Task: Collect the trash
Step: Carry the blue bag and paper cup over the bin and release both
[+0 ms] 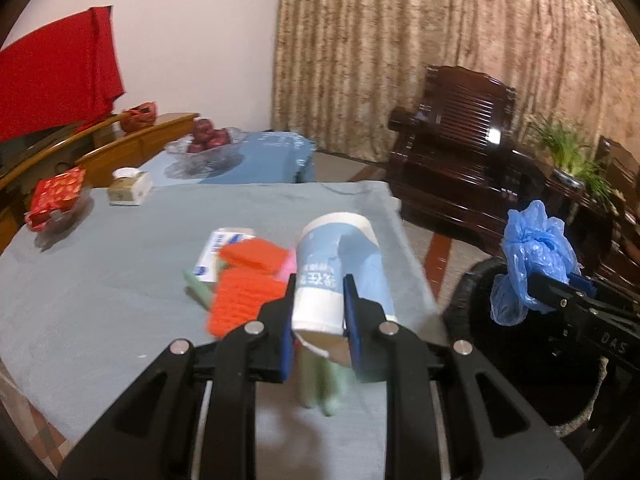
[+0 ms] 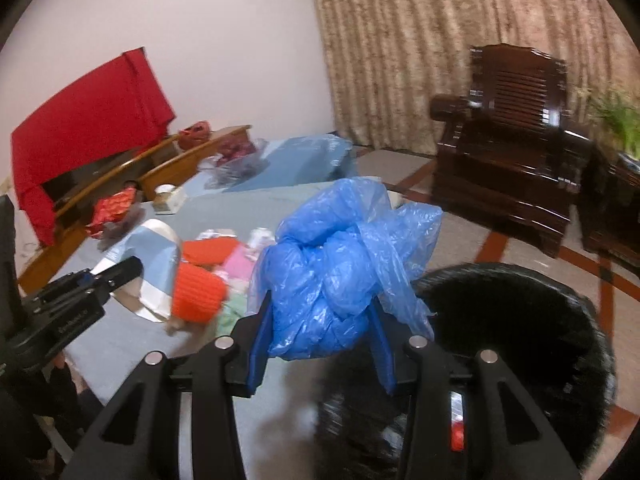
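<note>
Blue-and-white paper cup (image 1: 338,272), cylindrical with printed lettering too blurred to be read, is pinched between the blue pads of the left gripper (image 1: 320,304); it is held tilted above the grey-blue cloth-covered table (image 1: 100,300). Dents and a torn base edge are seen on the cup wall.

Crumpled translucent blue plastic bag (image 2: 344,276), thin and crinkled, is clamped between the blue pads of the right gripper (image 2: 320,320). It is held beside the table edge, near the rim of the round black bin (image 2: 520,320), which is lined with glossy black film.

Left on the table: orange ribbed knitted pieces (image 1: 244,288), a pink pad (image 1: 290,266), a white flat packet with blue print (image 1: 216,252) (text not legible), pale green soft pieces (image 1: 198,290). Farther back, a small cardboard tissue box (image 1: 130,188), a red patterned packet in a clear tray (image 1: 58,198) and a clear glass bowl of dark red apples (image 1: 206,142) are seen.

"DAS" lettering is read on the black body of the right gripper in the left wrist view. A glossy dark wooden armchair (image 1: 456,148) and a beige textured curtain (image 1: 400,40) are seen behind.
</note>
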{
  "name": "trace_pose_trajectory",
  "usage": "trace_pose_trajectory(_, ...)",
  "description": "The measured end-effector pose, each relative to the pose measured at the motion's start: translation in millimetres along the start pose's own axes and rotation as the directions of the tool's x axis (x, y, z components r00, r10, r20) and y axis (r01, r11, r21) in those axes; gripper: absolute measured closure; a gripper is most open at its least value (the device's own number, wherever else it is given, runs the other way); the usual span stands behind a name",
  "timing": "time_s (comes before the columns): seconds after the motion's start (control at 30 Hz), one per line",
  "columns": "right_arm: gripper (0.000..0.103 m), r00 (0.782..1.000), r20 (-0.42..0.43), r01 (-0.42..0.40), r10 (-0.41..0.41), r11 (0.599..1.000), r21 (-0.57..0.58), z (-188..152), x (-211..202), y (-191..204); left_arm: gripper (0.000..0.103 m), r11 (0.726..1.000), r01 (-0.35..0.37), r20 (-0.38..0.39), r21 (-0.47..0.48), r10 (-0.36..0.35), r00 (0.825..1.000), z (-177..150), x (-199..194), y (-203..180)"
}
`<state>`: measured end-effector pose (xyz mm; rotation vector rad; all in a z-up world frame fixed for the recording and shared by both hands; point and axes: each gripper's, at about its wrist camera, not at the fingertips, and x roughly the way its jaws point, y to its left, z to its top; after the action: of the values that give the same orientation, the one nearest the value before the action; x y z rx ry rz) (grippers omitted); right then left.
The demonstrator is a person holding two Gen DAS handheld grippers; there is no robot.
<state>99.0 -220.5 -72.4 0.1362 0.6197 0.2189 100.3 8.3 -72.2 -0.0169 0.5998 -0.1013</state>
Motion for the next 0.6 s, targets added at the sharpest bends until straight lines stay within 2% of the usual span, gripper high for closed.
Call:
trace_pose_trajectory(0.23, 0.06, 0.993, -0.002, 0.119, -0.119, 0.992, 0.032, -12, -34, -44, 0.083, 0.992, 0.116, -0.019, 0.057, -0.115, 0.993, -6, 10, -55)
trace_pose_trajectory(0.6, 0.06, 0.962, -0.033, 0.273, -0.271, 0.956, 0.103, -40, -67, -106, 0.083, 0.958, 0.263, -0.074, 0.116, -0.256, 0.964, -16, 33, -131)
